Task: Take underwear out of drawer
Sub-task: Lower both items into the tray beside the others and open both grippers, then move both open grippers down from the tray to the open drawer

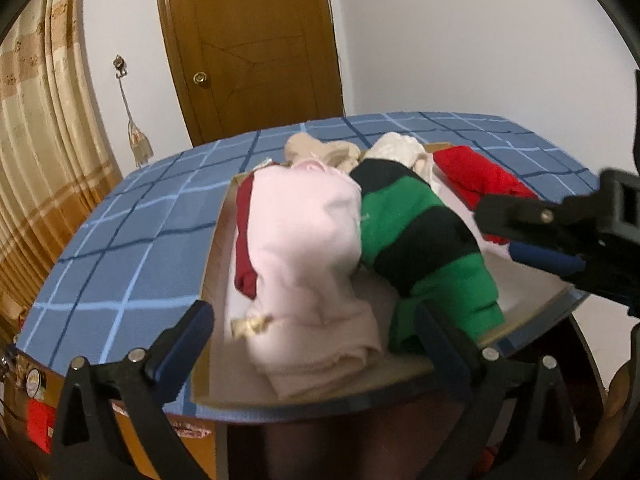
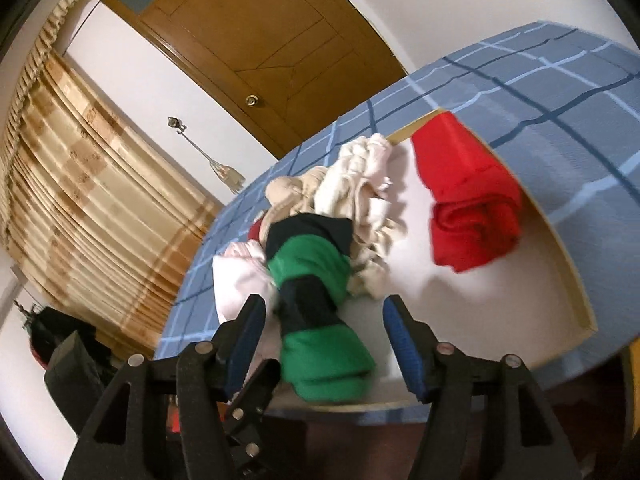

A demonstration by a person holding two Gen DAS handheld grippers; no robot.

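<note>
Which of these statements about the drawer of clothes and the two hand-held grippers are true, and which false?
1. The red rolled garment lies apart from the other clothes. True.
2. The green and dark navy striped roll is clamped in the right hand-held gripper. False: the jaws stand open on either side of it, with gaps.
3. The left hand-held gripper is open, over the pale pink folded garment. True.
4. The brown wooden door stands wide open. False: it is closed.
5. The open wooden drawer has a black lining. False: white.
</note>
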